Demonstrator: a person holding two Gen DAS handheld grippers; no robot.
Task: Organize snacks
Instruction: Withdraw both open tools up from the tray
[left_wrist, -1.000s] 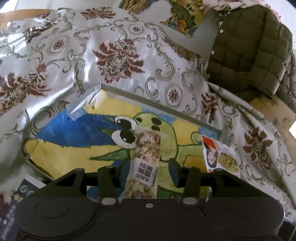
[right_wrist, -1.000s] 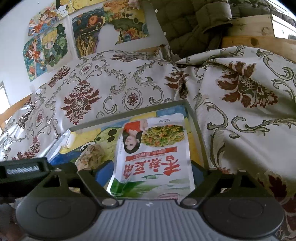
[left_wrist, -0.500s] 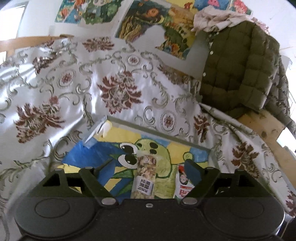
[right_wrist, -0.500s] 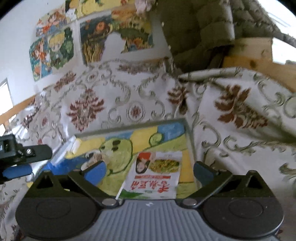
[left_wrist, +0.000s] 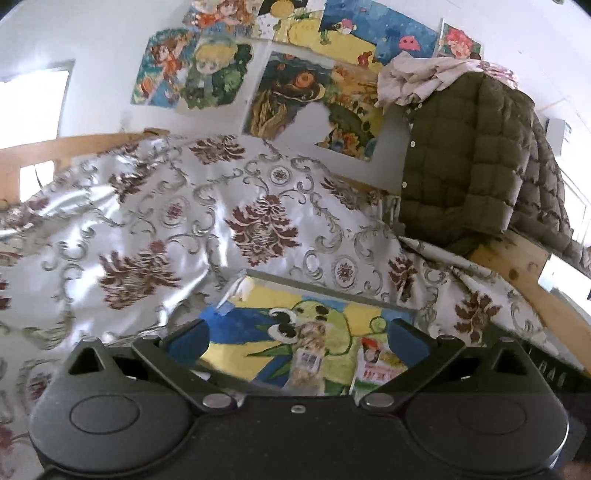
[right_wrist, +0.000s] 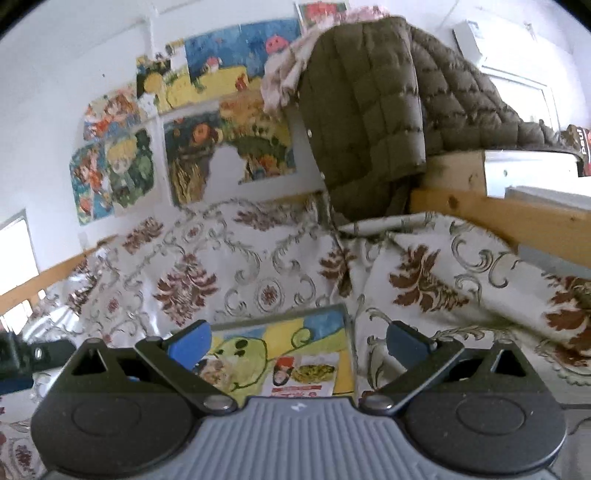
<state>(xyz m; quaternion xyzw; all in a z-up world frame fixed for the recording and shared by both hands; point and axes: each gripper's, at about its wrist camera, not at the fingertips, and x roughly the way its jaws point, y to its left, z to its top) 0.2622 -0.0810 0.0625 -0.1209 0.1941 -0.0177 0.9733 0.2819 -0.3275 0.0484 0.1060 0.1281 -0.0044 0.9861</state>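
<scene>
Floral bedspread (left_wrist: 258, 229): snack packets (left_wrist: 308, 360) on tray (left_wrist: 332, 291), beyond both grippers' (left_wrist: 297, 336) (right_wrist: 297, 339) spread, empty jaws.

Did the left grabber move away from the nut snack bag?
Yes. The left gripper opened and pulled back and up; the nut snack bag looks smaller and stays on the frog painting.

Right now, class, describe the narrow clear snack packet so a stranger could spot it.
Find the frog painting lying on the floral cloth. Two packets rest on it; the narrow clear packet shows nuts and a white barcode label, unlike the broader white-and-red bag.
</scene>
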